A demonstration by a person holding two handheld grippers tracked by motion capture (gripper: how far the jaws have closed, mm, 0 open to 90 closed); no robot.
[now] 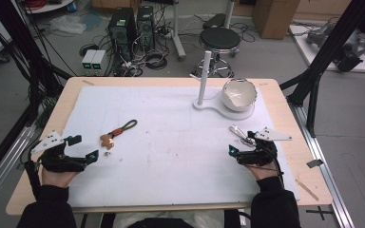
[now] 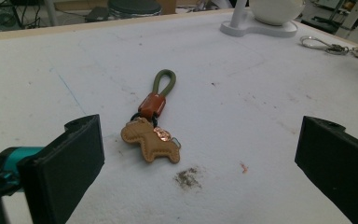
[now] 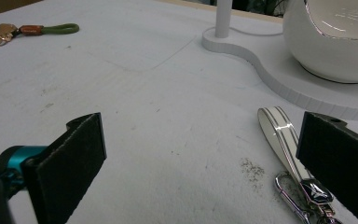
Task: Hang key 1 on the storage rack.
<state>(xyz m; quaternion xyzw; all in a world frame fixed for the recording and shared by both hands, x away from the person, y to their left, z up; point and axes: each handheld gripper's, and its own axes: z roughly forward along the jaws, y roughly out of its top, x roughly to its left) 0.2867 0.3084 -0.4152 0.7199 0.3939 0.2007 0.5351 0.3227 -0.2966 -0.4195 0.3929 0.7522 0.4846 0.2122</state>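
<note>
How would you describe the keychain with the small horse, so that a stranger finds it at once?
On the white mat, look at its left half, in front of the left claw. The horse keychain lies there: a tan leather horse on an olive cord loop with an orange-brown sleeve, unlike the silver-and-white strap keychain at the right.

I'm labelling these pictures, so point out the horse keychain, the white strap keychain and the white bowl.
horse keychain (image 2: 150, 143): left gripper view, on the tan horse body.
white strap keychain (image 3: 279, 133): right gripper view, on the striped strap.
white bowl (image 1: 238, 95): high view, on its outer wall.
</note>
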